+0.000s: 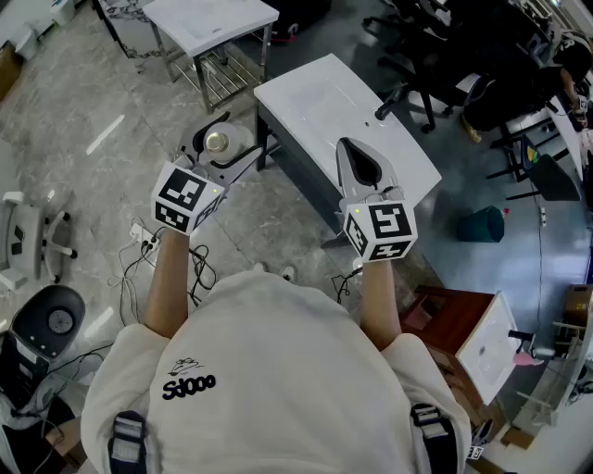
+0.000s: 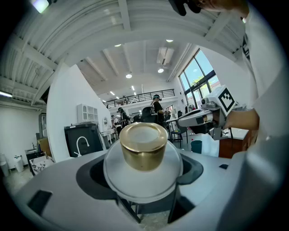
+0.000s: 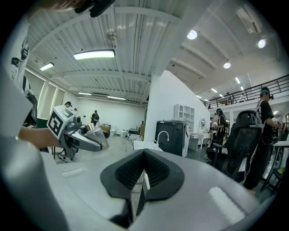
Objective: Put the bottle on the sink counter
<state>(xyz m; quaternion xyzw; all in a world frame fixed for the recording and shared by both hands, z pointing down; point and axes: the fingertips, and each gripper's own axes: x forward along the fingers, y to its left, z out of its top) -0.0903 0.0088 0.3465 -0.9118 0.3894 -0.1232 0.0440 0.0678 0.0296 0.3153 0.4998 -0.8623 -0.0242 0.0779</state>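
Observation:
A white bottle with a gold cap (image 2: 143,146) sits between the jaws of my left gripper (image 2: 143,175), cap pointing away from the camera. In the head view the bottle (image 1: 220,143) is held above the floor, left of the white table, and the left gripper (image 1: 219,130) is shut on its body. My right gripper (image 1: 355,148) hovers over the white table (image 1: 306,93) with its jaws together and nothing in them. Its ribbed pads (image 3: 156,173) meet. A black cabinet with a white curved tap (image 3: 170,135) stands ahead beside a white wall.
A metal-framed white table (image 1: 211,23) stands at the back. Office chairs (image 1: 445,65) crowd the far right, near a teal bin (image 1: 482,224). Cables (image 1: 148,245) lie on the floor on the left. People stand in the distance (image 3: 265,117).

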